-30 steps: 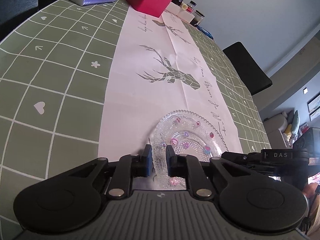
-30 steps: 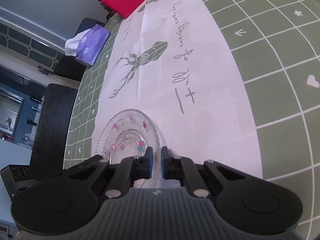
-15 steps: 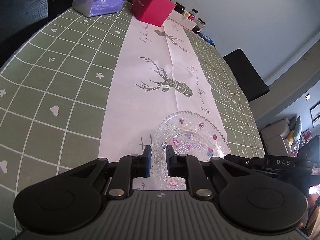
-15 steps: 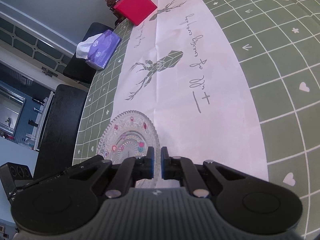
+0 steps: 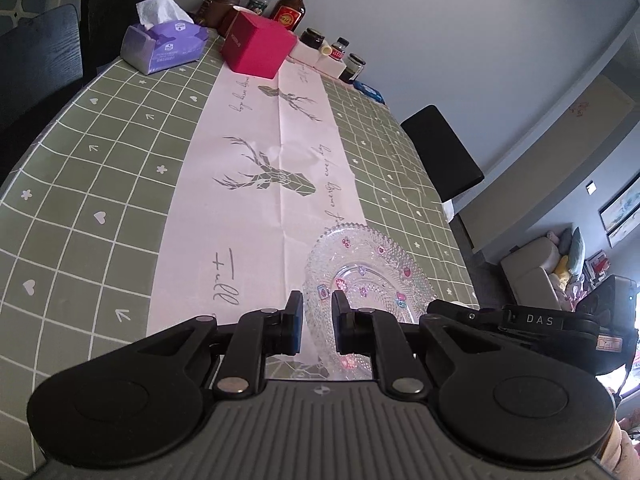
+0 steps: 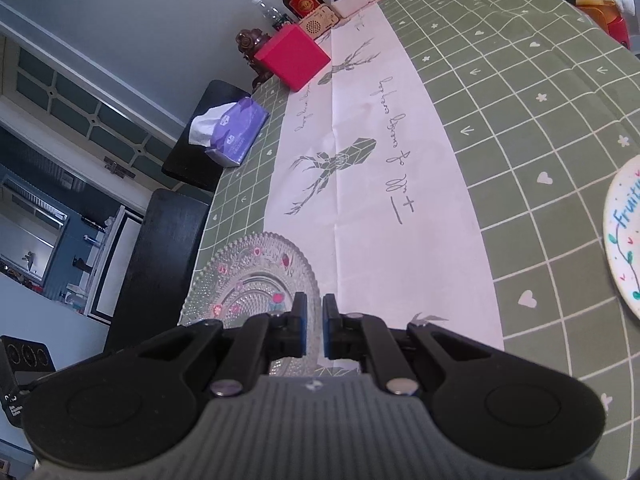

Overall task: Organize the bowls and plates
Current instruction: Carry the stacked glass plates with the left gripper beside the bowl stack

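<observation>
1. Both sets of jaws pinch the same glass plate (image 5: 366,276), one on each side of its rim.
2. On my left gripper (image 5: 316,322), the jaws stand a narrow gap apart with the beaded left edge of the plate between the blue pads.
3. On my right gripper (image 6: 314,326), the jaws are nearly pressed together, with the right edge of the plate (image 6: 252,276) caught in the slit.
4. Whether the plate rests on the surface or is held just above it, I cannot tell.
5. Clear pressed glass forms the plate, with a scalloped, beaded rim and small pink, purple and blue decals around the well.
6. It sits at the near end of the white table runner (image 5: 272,168), which carries grey deer prints and script, and it overhangs the runner's edge toward the green checked tablecloth (image 5: 80,200).
7. A second plate, white with "Fruit" lettering (image 6: 624,240), lies on the tablecloth at the right edge of the right wrist view, well apart from the glass plate.
8. At the far end of the surface stand a red box (image 5: 258,46), a purple tissue pack (image 5: 164,46), a liquor bottle (image 5: 290,6) and several small jars.
9. My right gripper's body, marked "DAS" (image 5: 536,320), shows at the right of the left wrist view.
</observation>
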{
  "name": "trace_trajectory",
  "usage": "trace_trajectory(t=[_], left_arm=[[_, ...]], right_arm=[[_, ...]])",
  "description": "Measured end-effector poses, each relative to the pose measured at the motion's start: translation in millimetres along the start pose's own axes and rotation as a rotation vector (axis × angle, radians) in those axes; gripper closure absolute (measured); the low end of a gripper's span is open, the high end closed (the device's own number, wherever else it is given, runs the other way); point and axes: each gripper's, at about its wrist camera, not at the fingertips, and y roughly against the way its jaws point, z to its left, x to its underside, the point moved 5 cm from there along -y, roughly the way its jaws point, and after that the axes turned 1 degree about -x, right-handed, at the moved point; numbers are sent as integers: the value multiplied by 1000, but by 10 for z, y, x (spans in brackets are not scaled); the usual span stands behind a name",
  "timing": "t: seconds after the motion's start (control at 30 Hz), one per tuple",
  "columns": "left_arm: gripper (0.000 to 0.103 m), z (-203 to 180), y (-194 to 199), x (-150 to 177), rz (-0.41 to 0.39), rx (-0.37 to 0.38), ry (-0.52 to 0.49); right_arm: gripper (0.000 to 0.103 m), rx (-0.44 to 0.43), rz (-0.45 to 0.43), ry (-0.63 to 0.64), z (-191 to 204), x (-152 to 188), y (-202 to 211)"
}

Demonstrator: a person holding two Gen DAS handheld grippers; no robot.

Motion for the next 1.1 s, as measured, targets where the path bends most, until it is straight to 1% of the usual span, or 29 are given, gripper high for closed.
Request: trace_trajectory(t=[0.13,0.3,0.47,0.63,0.7,0.83,0.97,1.1], left_arm=[[87,-261,174,133,-14,12,-7],[87,-590,269,373,-16,28,-36],[87,-887,290,703,-9,65,-48],[87,-1132,277,1071,-22,90,-72],[87,-1164,238,1213,-24,100,-61],[87,-1128,98,1481,3,113,-15],[87,-1062,-23,1705,15,109,12],[87,-1008,-83,1860,-2,90,18]], right_arm=[[98,-16,-30,-7,-38,89,301],[98,-10,-68,-11,-163,238,702],[98,8,-94,-29,-410,433,1077],[97,22,-100,-56,-702,629,1338],[97,25,-104,-66,-826,721,1433],[98,48,-105,-66,-1025,873,1514],[98,59,-88,-79,-1226,1010,1496],[98,64,-74,-75,-1352,1105,1418]])
